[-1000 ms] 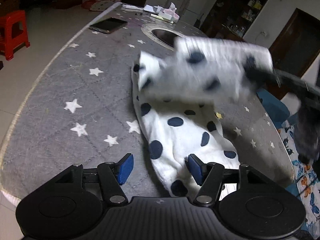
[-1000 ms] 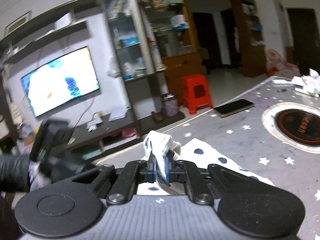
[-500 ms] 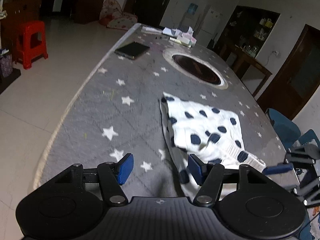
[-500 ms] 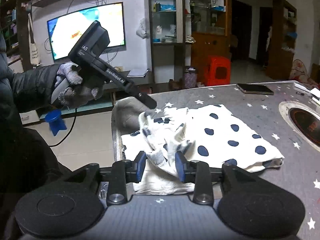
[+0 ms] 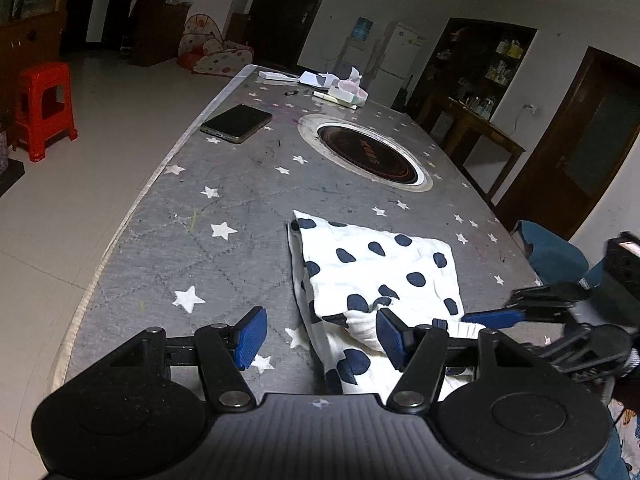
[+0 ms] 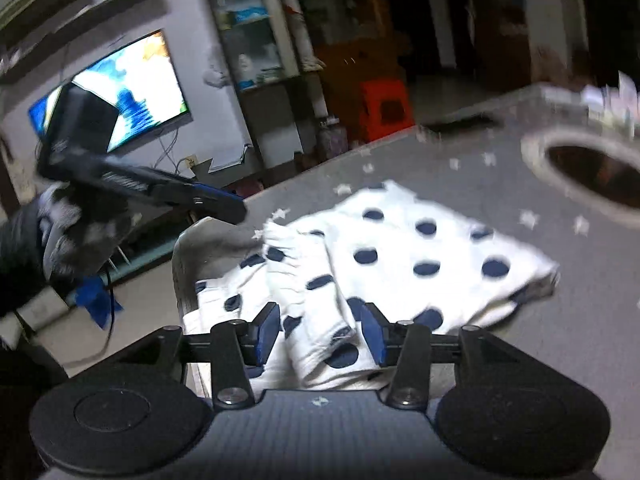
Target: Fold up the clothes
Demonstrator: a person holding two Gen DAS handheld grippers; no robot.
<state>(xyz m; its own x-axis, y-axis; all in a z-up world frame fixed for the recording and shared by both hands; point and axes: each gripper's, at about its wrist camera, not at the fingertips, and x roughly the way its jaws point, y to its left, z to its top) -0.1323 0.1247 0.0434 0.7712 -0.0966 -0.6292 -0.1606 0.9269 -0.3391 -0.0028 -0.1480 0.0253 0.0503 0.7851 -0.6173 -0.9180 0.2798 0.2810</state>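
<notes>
Progress so far: spotted cloth (image 5: 380, 268) folded over once, lying at 6 o'clock on the bench (image 5: 224, 208). Near hem bunched, needs another fold. Right claw (image 6: 320, 328) opening, cloth between, unpinched. Left claw (image 5: 320, 334) wide, empty.

Dim room — pale tiled floor (image 5: 100, 128), red stool (image 5: 44, 108), lit television (image 6: 120, 88), dark wooden doors (image 5: 592, 152).
</notes>
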